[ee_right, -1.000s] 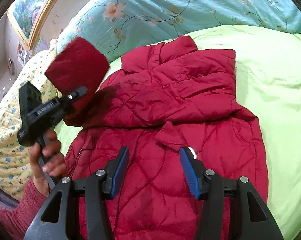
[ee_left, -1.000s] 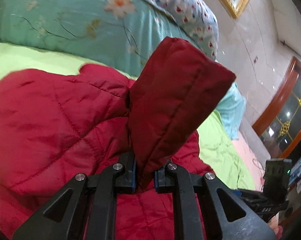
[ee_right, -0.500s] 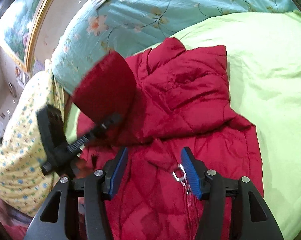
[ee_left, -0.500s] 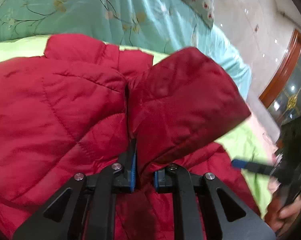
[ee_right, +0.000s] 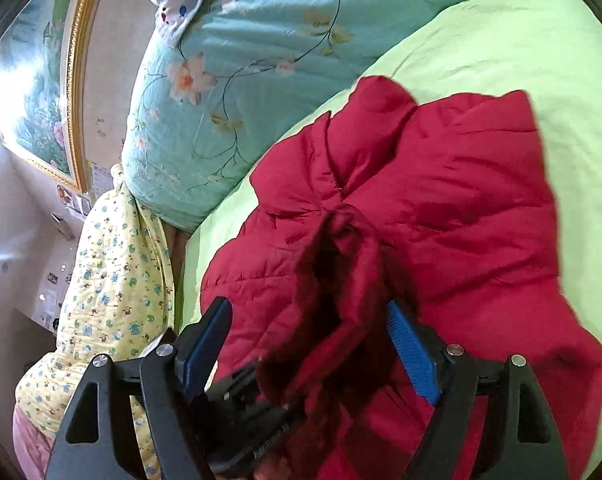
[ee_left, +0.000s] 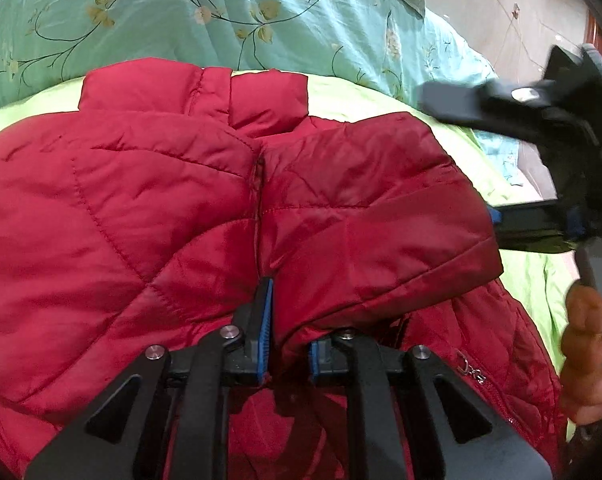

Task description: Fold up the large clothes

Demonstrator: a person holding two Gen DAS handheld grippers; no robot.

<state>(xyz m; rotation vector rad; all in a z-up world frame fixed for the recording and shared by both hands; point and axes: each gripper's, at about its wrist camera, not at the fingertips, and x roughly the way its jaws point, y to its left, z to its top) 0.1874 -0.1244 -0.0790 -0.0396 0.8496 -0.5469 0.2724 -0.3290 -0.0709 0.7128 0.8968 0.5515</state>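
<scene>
Our left gripper stood slightly parted around the sleeve of the red jacket on the green sheet. Our right gripper gaped wide (sleeve fabric between, ungripped).

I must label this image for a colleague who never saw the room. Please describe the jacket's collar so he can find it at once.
Find the green sheet on the bed, below the teal floral quilt. On it lies a red jacket. The collar is the short band standing at the jacket's far edge, nearest the quilt; unlike the folded sleeve, it is split in the middle.
</scene>
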